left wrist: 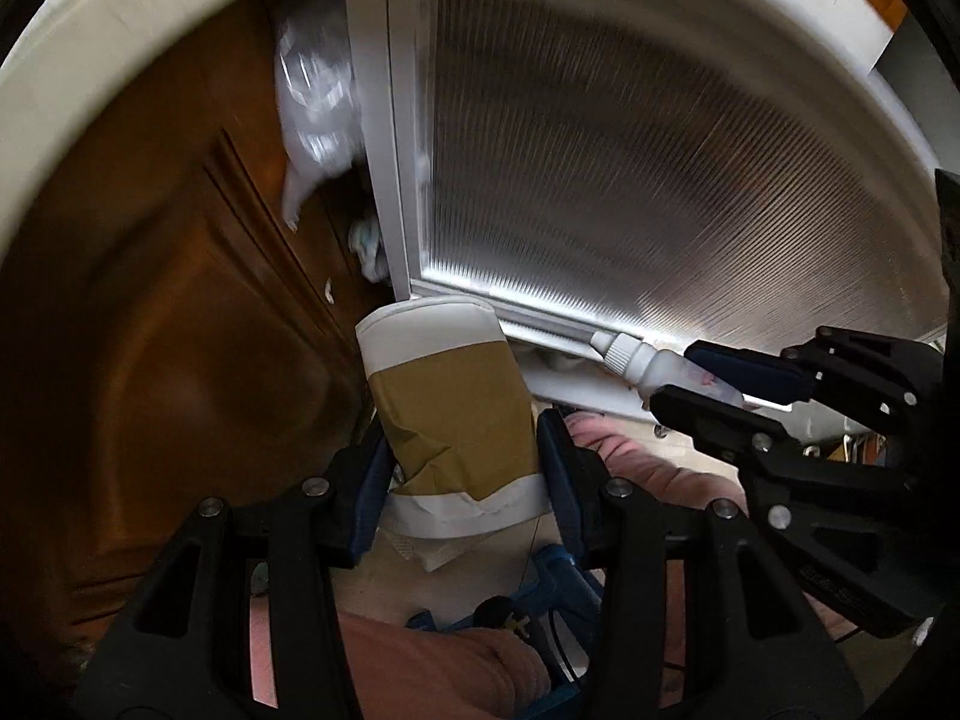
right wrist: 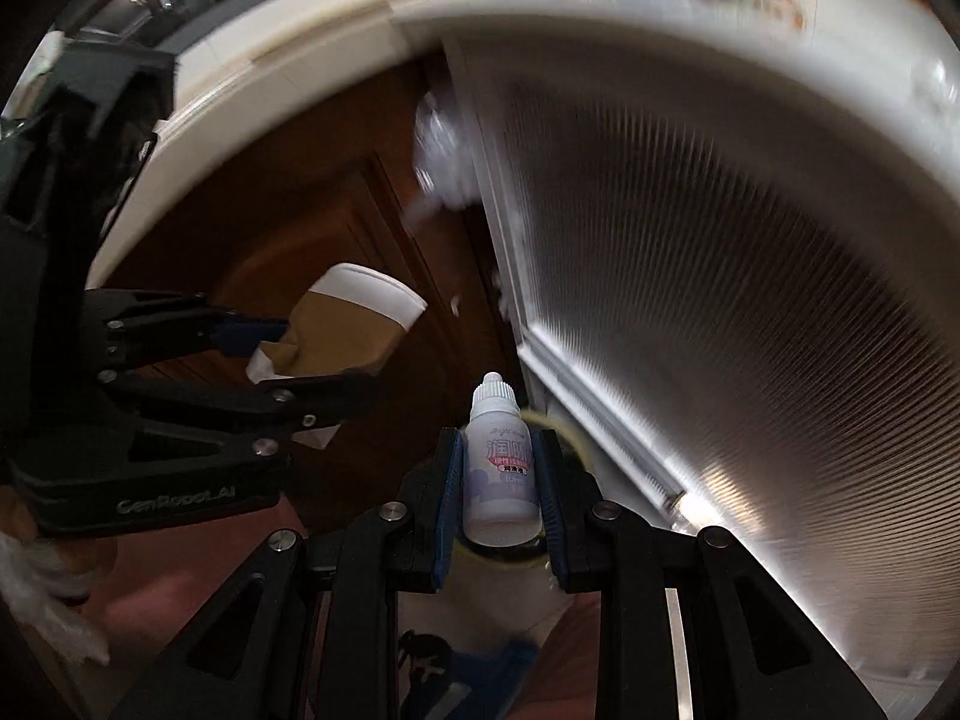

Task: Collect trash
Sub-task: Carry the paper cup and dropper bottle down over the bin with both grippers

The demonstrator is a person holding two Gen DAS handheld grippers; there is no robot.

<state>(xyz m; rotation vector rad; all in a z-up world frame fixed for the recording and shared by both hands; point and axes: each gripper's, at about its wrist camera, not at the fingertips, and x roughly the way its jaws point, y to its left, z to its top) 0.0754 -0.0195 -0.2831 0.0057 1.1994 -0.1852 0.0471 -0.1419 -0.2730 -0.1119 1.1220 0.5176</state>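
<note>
My left gripper (left wrist: 462, 450) is shut on a crumpled paper cup (left wrist: 450, 402), brown with white bands, held in the air. The cup also shows in the right wrist view (right wrist: 354, 324), clamped by the left gripper (right wrist: 327, 360). My right gripper (right wrist: 498, 480) is shut on a small white dropper bottle (right wrist: 499, 468) with a printed label, cap pointing forward. In the left wrist view the bottle (left wrist: 648, 360) sticks out of the right gripper (left wrist: 702, 372) at the right.
A brown wooden door (left wrist: 150, 330) is on the left. A white-framed ribbed glass panel (left wrist: 660, 180) fills the right. A clear plastic bag (left wrist: 318, 96) hangs between them. A pink padded thing (left wrist: 636, 456) and a blue object (left wrist: 558, 588) lie below.
</note>
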